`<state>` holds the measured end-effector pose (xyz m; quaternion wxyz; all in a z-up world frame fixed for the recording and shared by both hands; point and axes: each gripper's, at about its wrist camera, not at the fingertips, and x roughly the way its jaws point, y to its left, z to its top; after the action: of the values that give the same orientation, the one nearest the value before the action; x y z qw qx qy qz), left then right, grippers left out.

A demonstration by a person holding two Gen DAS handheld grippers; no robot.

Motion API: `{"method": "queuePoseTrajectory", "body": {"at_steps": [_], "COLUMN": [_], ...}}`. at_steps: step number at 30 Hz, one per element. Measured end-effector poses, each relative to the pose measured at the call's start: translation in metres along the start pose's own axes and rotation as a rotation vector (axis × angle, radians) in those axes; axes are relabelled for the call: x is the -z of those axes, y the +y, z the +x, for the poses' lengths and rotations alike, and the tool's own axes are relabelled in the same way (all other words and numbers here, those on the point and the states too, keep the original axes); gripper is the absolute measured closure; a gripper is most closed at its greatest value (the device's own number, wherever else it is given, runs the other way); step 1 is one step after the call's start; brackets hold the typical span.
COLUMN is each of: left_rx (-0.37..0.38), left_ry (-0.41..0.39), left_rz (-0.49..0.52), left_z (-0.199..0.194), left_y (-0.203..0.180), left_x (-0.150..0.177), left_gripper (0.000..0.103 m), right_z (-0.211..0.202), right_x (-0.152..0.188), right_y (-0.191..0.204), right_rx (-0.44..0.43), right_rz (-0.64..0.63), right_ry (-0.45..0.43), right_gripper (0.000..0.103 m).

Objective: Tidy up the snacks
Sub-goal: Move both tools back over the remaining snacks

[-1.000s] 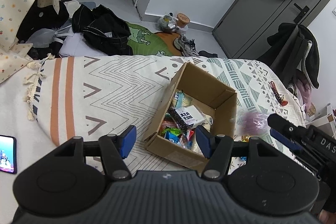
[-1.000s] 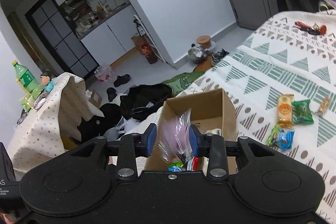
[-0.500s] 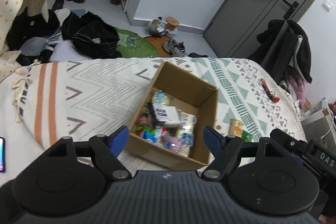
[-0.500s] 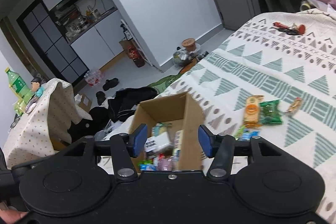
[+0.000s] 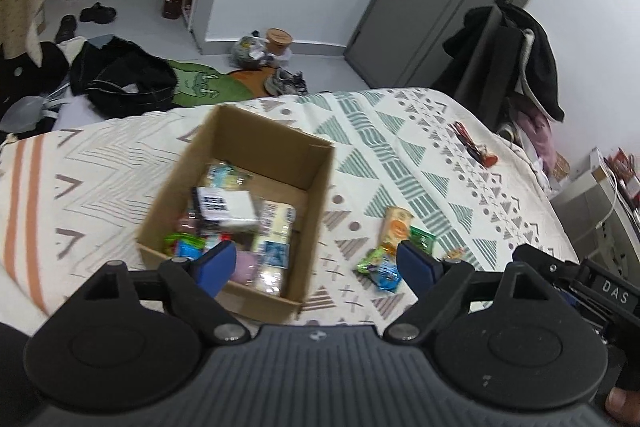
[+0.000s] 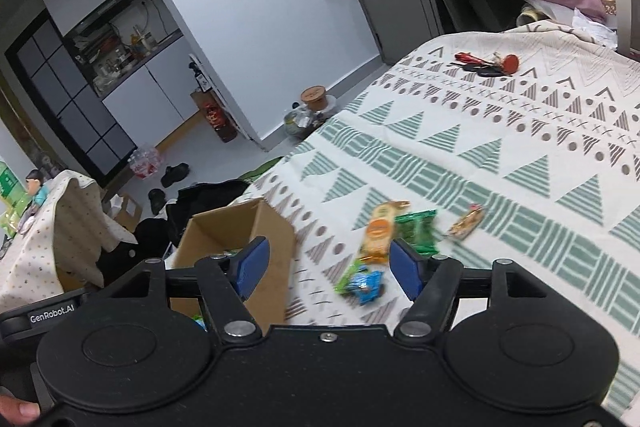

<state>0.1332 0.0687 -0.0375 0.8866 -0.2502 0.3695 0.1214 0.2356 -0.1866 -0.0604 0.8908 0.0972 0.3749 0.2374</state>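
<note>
I see the bed, its patterned blanket carrying everything. On it sits the cardboard box, open at the top and holding a heap of packets. My left tool hangs over the box's near corner, spread wide and empty. My right tool is likewise spread, holding nothing, above the loose snacks beside the box: an orange packet, a green packet, a blue packet.

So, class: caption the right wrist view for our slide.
Open right tool above loose snacks beside the cardboard box.
</note>
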Motion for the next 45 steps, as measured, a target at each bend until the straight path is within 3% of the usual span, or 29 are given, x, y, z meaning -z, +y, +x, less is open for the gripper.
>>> {"method": "queuePoseTrajectory", "body": {"at_steps": [4,10,14,22,42,45], "left_rx": [-0.01,0.007,0.013,0.013,-0.068,-0.082], "left_ry": [0.001,-0.002,-0.001,0.036,0.238,0.28], "left_rz": [0.031,0.091,0.112,0.144,0.181,0.186], "left_z": [0.01,0.031,0.049,0.092,0.209,0.221], "left_y": [-0.02,-0.048,-0.063,-0.089,-0.099,-0.098], "left_x": [0.004,0.012,0.016,0.026,0.04,0.043], "left_gripper": [0.017,0.017,0.017,0.02,0.025,0.039], "right_z": [0.003,0.024,0.038,0.069,0.144,0.15], "right_x": [-0.003,0.007,0.013,0.014,0.011,0.009], "right_y": [-0.024,-0.07,-0.085,-0.113,-0.157,-0.158], "right_rx": [0.012,-0.005,0.037,-0.001,0.024,0.021], "right_rz": [0.014,0.153,0.148,0.203,0.258,0.249], "right_ry": [-0.008,0.017,0.034,0.07,0.147,0.136], "right_gripper": [0.037,0.037,0.037,0.042,0.052,0.052]}}
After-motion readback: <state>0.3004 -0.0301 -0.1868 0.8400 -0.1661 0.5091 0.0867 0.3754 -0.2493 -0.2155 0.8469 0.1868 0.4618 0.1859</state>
